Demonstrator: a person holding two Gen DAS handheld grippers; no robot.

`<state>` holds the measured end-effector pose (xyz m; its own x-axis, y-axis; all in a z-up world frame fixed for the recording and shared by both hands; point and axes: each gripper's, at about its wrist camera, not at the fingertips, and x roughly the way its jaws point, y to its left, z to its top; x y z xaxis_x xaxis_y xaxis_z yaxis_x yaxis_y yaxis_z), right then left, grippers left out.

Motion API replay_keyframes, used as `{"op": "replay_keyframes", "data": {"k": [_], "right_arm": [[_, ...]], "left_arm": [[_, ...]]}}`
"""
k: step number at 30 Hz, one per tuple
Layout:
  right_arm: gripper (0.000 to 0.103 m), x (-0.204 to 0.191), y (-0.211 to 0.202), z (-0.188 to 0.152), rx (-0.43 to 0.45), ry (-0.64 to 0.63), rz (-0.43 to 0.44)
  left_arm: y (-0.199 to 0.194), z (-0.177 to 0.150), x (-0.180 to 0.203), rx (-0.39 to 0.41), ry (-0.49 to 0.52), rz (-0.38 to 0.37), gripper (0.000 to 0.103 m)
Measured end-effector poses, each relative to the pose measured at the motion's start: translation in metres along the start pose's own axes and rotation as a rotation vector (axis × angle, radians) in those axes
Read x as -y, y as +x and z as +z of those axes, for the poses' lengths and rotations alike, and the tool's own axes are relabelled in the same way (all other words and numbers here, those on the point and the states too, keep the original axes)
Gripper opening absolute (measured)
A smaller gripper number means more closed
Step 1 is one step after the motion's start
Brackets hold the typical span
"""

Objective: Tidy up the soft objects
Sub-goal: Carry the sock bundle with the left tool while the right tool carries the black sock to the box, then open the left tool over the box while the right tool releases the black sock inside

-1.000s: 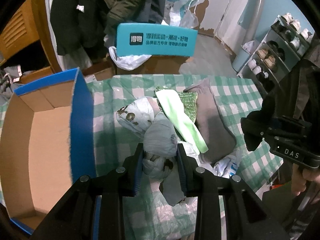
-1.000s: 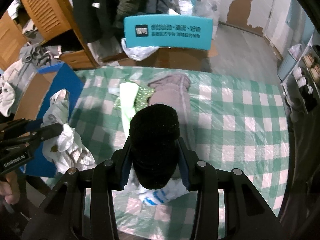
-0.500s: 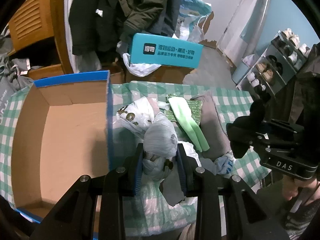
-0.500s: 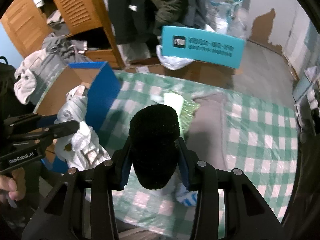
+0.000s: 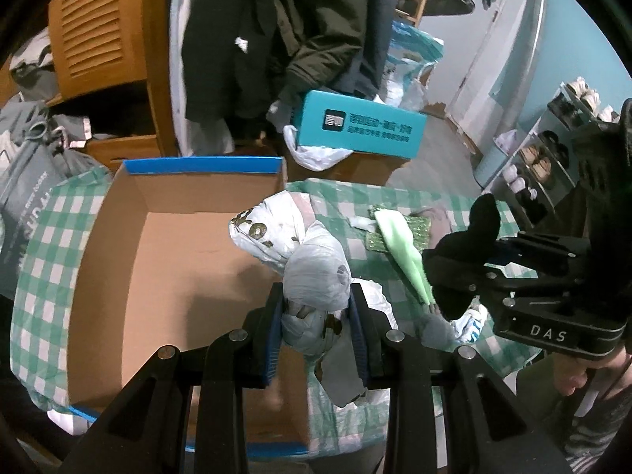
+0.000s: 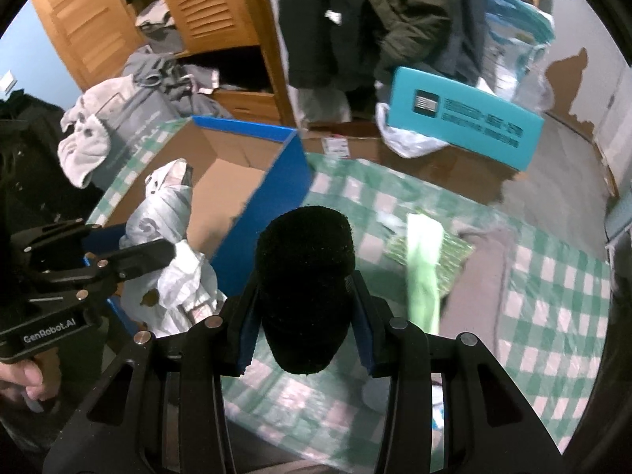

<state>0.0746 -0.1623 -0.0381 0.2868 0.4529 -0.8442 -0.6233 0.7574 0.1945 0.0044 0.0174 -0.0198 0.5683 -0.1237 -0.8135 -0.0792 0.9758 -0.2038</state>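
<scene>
My left gripper [image 5: 316, 316] is shut on a white patterned cloth bundle [image 5: 312, 272] and holds it above the right wall of the open blue cardboard box [image 5: 158, 260]. The bundle also shows in the right wrist view [image 6: 173, 237], over the box [image 6: 237, 185]. My right gripper [image 6: 304, 312] is shut on a black fuzzy sock [image 6: 304, 276], held above the checked tablecloth just right of the box; it shows in the left wrist view [image 5: 470, 260]. A light green cloth [image 6: 422, 260], a green glitter piece [image 6: 450, 252] and a grey cloth [image 6: 486, 276] lie on the table.
The table has a green-and-white checked cover [image 6: 553, 316]. A teal box [image 5: 355, 126] sits behind it on brown cartons. Dark coats [image 5: 276, 39] hang at the back beside a wooden cabinet [image 5: 102, 39]. A shoe rack [image 5: 553, 150] stands right. Grey clothes [image 6: 98, 138] pile at the left.
Both grippers moved left toward the box with their loads. The white bundle went from over the tablecloth to over the box's right wall; the black sock now hangs close beside the box.
</scene>
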Motion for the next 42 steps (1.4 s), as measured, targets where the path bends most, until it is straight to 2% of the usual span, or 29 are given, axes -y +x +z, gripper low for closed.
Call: {"op": "replay_keyframes", "data": {"k": [10,22,30,35,39,42], "right_arm": [[0.040,-0.046,0.016,0.022,-0.007,-0.073,0.050],[0.040,-0.091,0.051,0.035,-0.069,-0.126,0.096],[0.040,-0.109,0.073,0.039,-0.111,-0.146,0.113],[0.041,-0.116,0.086,0.040,-0.141,-0.151,0.114],[0.041,-0.116,0.092,0.040,-0.156,-0.146,0.108],[0.045,-0.113,0.094,0.041,-0.162,-0.136,0.101]], "left_arm": [[-0.015,-0.006,-0.043,0.029,-0.065,0.029,0.031],[-0.008,-0.019,-0.094,0.004,-0.140,0.108,0.031],[-0.004,-0.025,-0.109,-0.014,-0.164,0.121,0.031],[0.010,-0.029,-0.120,-0.058,-0.211,0.116,0.031],[0.012,-0.030,-0.121,-0.071,-0.212,0.146,0.032],[0.012,-0.030,-0.121,-0.078,-0.214,0.167,0.037]]}}
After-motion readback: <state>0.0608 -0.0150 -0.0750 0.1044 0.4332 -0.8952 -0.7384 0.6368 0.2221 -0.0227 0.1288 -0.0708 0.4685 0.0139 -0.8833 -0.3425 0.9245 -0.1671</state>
